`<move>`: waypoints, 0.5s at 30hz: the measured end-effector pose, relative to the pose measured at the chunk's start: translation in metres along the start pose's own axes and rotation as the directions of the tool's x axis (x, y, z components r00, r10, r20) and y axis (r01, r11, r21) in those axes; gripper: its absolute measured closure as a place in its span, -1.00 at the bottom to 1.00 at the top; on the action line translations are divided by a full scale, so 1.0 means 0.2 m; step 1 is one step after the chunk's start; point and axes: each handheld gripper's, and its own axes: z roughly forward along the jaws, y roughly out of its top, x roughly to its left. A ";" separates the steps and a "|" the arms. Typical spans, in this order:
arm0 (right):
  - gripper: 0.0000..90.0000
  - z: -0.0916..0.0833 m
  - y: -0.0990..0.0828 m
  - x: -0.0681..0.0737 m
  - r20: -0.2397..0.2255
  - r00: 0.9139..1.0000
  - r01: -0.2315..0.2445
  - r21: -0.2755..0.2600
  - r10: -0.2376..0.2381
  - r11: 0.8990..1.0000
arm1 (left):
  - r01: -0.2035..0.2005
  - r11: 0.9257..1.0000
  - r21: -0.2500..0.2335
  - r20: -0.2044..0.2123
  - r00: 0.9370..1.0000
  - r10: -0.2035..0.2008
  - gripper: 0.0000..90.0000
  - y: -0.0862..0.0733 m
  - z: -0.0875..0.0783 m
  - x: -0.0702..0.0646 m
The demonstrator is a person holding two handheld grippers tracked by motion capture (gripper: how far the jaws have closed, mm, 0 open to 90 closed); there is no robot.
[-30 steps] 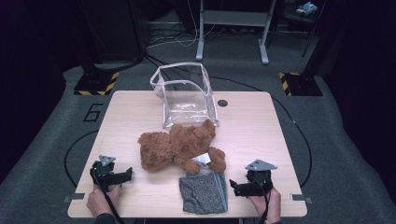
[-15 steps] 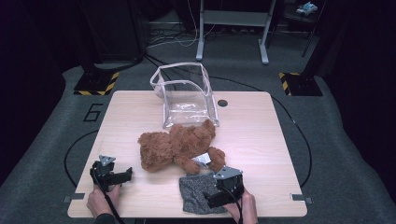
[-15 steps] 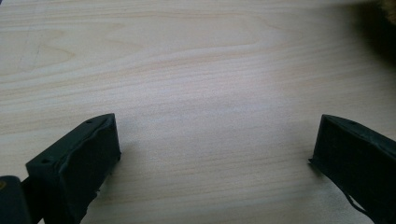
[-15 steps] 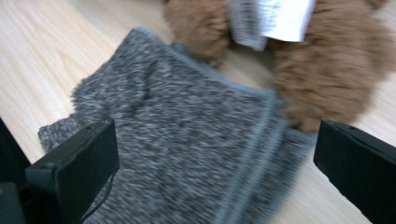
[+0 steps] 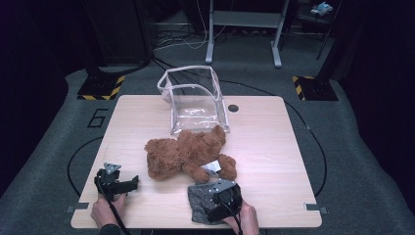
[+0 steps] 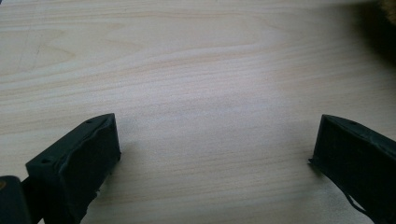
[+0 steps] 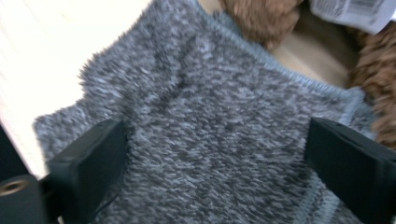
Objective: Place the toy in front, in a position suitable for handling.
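Roughly squarish grey cloth [image 5: 199,202], flat.

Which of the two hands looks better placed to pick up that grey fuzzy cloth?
The right gripper: its open jaws hang directly over the grey cloth. The left gripper sits apart over bare table.

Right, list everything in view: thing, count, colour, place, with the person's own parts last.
Light wooden table: one, pale wood, centre of the grey floor.
Clear plastic pouch: one, transparent with white trim, far edge of table.
Brown plush teddy bear: one, brown, lying mid-table, white tag on it.
Grey fuzzy knitted cloth: one, mottled grey, near edge, beside the bear.
Left gripper: one, black, near-left, jaws open over bare wood.
Right gripper: one, black, over the cloth, jaws open, just been closing.
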 end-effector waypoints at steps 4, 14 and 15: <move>-0.61 0.01 -0.02 -0.02 -0.014 1.000 -0.022 -0.009 0.022 1.000 | 0.000 1.000 0.000 -0.001 1.000 0.000 -0.99 0.00 0.00 0.00; 0.23 -0.02 -0.06 -0.07 -0.002 0.998 -0.058 -0.059 0.058 0.997 | 0.004 1.000 -0.004 -0.001 1.000 -0.004 -0.99 0.00 0.00 0.00; 0.36 -0.02 -0.06 -0.08 -0.002 0.998 -0.058 -0.064 0.058 0.996 | 0.008 1.000 -0.006 -0.001 1.000 -0.008 -0.99 0.00 0.00 0.00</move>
